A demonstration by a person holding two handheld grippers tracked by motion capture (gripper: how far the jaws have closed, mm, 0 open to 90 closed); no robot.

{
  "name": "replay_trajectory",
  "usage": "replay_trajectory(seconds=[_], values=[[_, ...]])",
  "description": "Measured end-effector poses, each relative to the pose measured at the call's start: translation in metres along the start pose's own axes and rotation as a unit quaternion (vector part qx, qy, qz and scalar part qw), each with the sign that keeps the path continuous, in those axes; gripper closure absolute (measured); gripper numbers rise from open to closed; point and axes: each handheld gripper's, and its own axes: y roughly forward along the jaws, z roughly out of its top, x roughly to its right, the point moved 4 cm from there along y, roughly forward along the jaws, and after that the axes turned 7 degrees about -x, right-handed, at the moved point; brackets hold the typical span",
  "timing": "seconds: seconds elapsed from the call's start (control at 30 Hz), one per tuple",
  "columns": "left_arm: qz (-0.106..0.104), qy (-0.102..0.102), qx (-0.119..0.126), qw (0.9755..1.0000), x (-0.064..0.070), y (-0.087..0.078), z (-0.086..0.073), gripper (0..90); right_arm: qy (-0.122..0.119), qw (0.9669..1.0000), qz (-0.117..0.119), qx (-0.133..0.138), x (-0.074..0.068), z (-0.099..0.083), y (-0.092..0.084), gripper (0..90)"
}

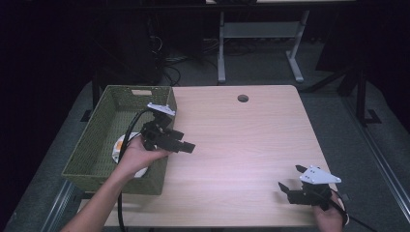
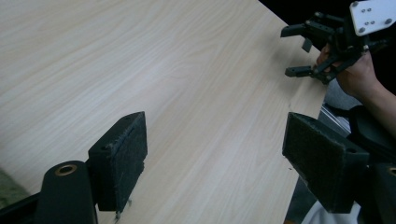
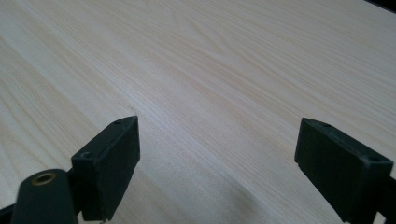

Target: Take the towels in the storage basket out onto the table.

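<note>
Tongs on the left (image 1: 186, 146) stand spread wide with nothing between them, as the left gripper view shows: two padded black jaws frame bare wood. They point away from the green woven basket (image 1: 92, 147) just behind them and hover just past its near right rim, over the table (image 1: 241, 140). That placing suggests a hand working between basket and tabletop, jaws parted either to release or to be ready for a fresh pick. Inside the basket, behind and below the left hand (image 1: 138, 155), lies a round white thing with a yellowish patch (image 1: 118, 145), partly hidden by the hand; what it is cannot be told. It is the nearest thing to either tool, so it looks like the thing being handled.

Right tongs (image 1: 289, 180) are likewise spread and empty, held low over the table's near right corner, well apart from the basket. Parked there, they seem to be waiting out of the way, leaving the middle of the tabletop free.
</note>
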Motion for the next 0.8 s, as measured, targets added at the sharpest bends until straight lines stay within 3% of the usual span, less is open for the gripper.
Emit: replay_trajectory(seconds=[0.13,0.53,0.8], values=[[0.003,-0.013,0.004,0.9999,-0.01,-0.009,-0.004,22.4,0.0,1.0,0.0,0.0,0.0,0.0,0.0,13.7],[0.002,-0.029,-0.001,0.9996,-0.026,-0.026,-0.015,23.2,0.0,1.0,0.0,-0.003,-0.001,0.0,0.001,13.7],[-0.005,-0.056,0.005,0.9984,-0.045,-0.038,-0.025,23.1,0.0,1.0,0.0,-0.003,-0.001,0.0,0.001,13.7]])
